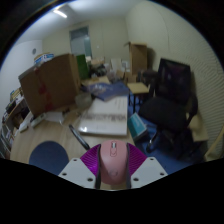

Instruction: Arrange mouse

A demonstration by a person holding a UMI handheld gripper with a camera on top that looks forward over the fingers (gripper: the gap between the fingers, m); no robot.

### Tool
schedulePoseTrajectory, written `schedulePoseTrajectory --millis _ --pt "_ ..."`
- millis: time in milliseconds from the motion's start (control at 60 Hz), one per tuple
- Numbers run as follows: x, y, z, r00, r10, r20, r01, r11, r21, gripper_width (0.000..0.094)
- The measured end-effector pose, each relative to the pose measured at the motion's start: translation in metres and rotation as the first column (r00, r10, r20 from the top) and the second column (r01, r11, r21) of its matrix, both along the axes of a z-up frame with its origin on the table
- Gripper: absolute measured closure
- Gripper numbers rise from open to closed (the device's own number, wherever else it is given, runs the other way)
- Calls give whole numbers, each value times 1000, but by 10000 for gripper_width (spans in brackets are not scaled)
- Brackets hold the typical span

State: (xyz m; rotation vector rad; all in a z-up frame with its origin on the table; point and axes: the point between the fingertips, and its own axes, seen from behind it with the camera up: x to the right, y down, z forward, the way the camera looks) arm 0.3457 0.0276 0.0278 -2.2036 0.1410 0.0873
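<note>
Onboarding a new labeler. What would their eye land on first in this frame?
First the pink mouse, held between the tool's fingers right at the front of the view. Just to one side of it a dark round mat lies on the wooden table, and beyond it sits a white keyboard. Further back, a big cardboard box stands on one side and a black office chair on the other.
</note>
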Motion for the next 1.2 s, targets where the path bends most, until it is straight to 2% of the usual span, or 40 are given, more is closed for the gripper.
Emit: schedulePoseTrajectory --millis 67,150,250,400,483,633,650,700,800,867,900,1000,1033,1200 --pt "-21 9 55 1000 9 0 -9 995 96 596" --pt "-70 16 118 998 44 -33 -36 978 204 595" --pt "-143 23 137 995 96 -10 -91 966 243 597" --pt "-229 11 59 989 146 -18 -142 980 138 597" --pt "-243 4 11 991 136 14 -136 989 65 596" --pt "-251 -15 -42 988 139 69 -138 990 -21 577" --pt "-251 -11 -38 987 135 87 -137 990 20 587" --pt "-252 -13 -41 985 128 113 -132 991 27 577" --pt "-251 -13 -42 992 102 70 -102 995 -3 508" --pt "-252 -11 -42 991 109 72 -108 994 -15 441" --pt "-253 -12 -42 989 123 77 -120 992 -36 381" --pt "-261 -30 -39 988 148 40 -141 981 -135 76" --pt "-261 -37 -32 989 142 29 -137 980 -145 114" --pt "-254 -94 19 991 135 12 -133 983 -130 98"
